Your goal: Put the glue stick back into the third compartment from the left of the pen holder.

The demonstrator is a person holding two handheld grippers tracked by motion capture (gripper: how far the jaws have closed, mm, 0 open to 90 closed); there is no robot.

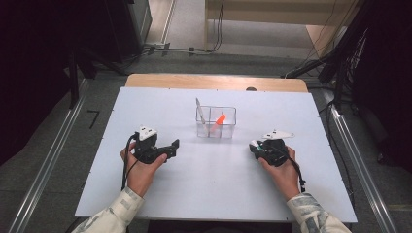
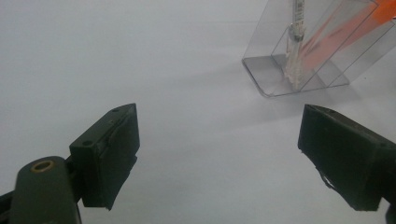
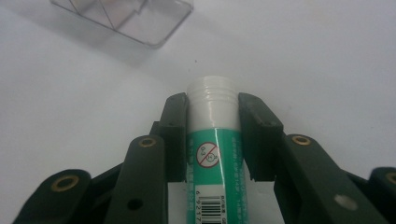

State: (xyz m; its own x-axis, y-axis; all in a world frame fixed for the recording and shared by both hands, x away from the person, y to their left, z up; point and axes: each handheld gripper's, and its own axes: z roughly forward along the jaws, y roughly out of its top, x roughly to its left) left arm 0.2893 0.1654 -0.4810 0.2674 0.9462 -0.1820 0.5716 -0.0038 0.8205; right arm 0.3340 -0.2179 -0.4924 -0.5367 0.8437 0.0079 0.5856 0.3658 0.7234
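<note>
A green and white glue stick (image 3: 214, 140) lies lengthwise between the jaws of my right gripper (image 3: 212, 101), white ribbed cap forward, and both pads press its sides. In the high view that right gripper (image 1: 253, 145) sits low over the white table at the right, pointing left. A clear divided box (image 1: 216, 122) stands at the table's middle, holding a slanted orange pen (image 1: 219, 120) and a white pen (image 1: 198, 108). My left gripper (image 1: 174, 147) rests at the left, pointing toward the box. Its jaws stand wide apart around bare table (image 2: 217, 121), with the box (image 2: 266, 70) ahead to the right.
The white table board (image 1: 218, 184) spans the view, with a wooden strip (image 1: 214, 81) along its far edge. Metal rails run down both sides on the floor. Cables and dark equipment stand beyond the far edge. A corner of the box (image 3: 140, 18) lies ahead of the right gripper.
</note>
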